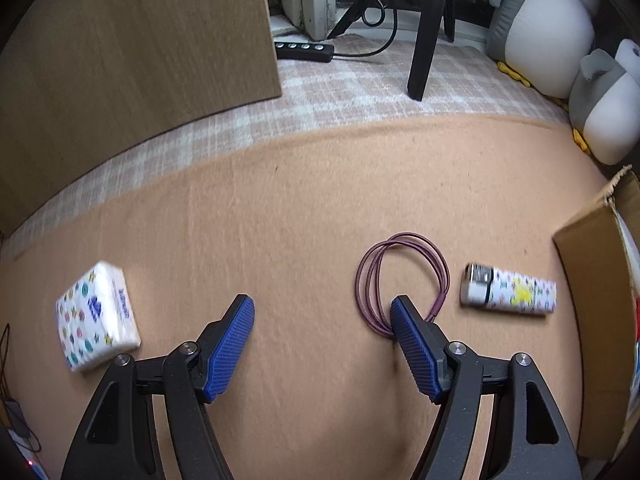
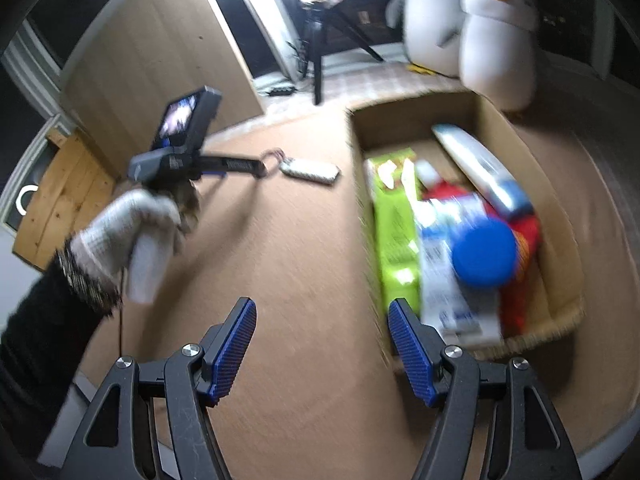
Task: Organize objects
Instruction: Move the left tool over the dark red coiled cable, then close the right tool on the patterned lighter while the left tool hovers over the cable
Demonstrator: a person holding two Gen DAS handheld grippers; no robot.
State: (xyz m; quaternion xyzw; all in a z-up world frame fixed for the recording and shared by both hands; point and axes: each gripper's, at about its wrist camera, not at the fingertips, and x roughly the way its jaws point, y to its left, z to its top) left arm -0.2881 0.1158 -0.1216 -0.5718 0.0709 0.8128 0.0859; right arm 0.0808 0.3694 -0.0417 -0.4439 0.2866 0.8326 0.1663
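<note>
A coiled purple cable [image 1: 400, 276] lies on the tan mat, with a white patterned tube-shaped pack [image 1: 508, 290] just to its right. A small patterned tissue pack [image 1: 98, 316] lies at the left. My left gripper [image 1: 322, 304] hangs open over bare mat; its right finger covers the near edge of the cable coil, and nothing is between the pads. My right gripper [image 2: 322, 306] is open and empty beside an open cardboard box [image 2: 460, 110]. The right wrist view also shows the left gripper [image 2: 260, 168] held by a gloved hand [image 2: 132, 220], next to the white pack [image 2: 310, 170].
The box holds a green pack [image 2: 394, 232], a blue round lid [image 2: 484, 254], a red bag and a white-and-blue tube [image 2: 480, 168]. Its side [image 1: 592, 300] stands at the right. Plush penguins [image 1: 540, 28], a black chair leg [image 1: 426, 40], a power strip [image 1: 304, 50] and a wooden panel [image 1: 132, 52] lie beyond the mat.
</note>
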